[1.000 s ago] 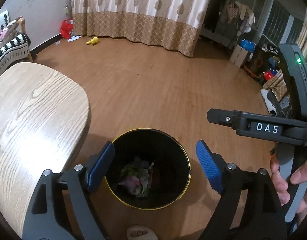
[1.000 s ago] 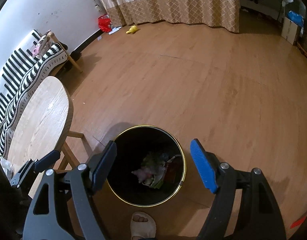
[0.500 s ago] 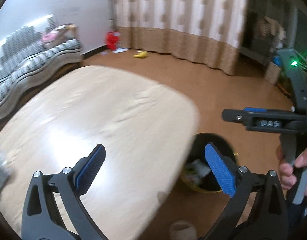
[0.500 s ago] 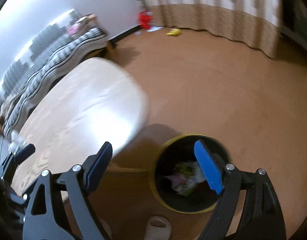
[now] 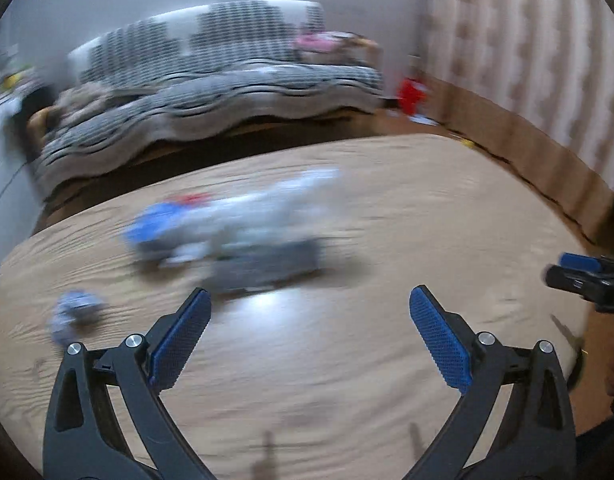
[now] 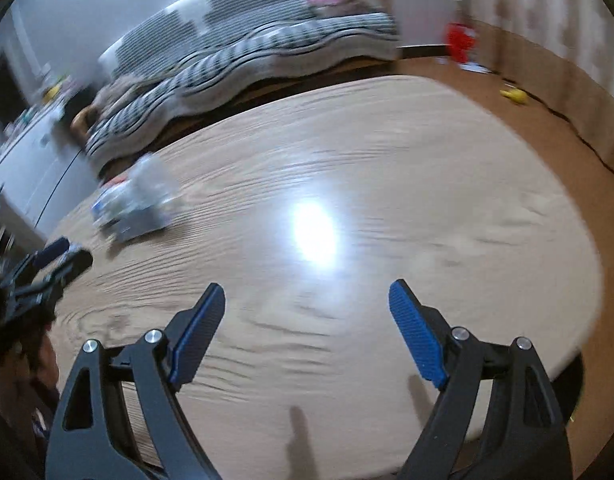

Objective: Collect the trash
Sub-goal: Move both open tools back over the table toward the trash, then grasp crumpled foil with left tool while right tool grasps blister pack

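Observation:
A blurred crumpled plastic wrapper, white with blue and red, lies on the wooden table ahead of my left gripper, which is open and empty. A small crumpled scrap lies to its left. The wrapper also shows in the right wrist view, far left of my right gripper, which is open and empty over the table. The bin's rim barely shows at the table's right edge.
A striped sofa stands behind the table. A red bag and a yellow toy lie on the floor by the curtain. The left gripper shows in the right wrist view.
Both grippers have swung left from above the trash bin to over the wooden table. The wrapper and scrap have come into view. Both stay open.

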Demonstrator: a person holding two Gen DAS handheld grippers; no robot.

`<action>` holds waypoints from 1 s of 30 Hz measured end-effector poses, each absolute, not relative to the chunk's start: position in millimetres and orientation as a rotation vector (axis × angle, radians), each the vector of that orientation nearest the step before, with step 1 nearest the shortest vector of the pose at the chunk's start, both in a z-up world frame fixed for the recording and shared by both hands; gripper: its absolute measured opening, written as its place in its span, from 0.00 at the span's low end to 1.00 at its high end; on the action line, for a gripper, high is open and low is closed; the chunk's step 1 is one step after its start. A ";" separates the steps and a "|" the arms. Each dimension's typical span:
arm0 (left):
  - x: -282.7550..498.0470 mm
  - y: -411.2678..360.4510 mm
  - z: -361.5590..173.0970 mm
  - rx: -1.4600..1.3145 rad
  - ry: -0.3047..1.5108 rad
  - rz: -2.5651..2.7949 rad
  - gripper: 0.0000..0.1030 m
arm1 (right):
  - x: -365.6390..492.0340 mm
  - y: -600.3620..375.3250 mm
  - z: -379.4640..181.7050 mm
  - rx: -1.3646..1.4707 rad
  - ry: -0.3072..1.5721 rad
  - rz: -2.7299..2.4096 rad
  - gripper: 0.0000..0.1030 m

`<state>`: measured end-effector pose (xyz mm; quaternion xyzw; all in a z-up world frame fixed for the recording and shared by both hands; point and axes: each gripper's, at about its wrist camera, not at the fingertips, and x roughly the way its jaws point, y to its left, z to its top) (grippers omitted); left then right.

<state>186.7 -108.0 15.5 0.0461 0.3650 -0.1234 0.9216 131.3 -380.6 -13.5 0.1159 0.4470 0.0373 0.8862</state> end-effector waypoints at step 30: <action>252.1 99.1 -53.5 0.058 0.918 -0.100 0.24 | 249.9 -191.3 -75.2 -0.134 1.022 0.371 0.79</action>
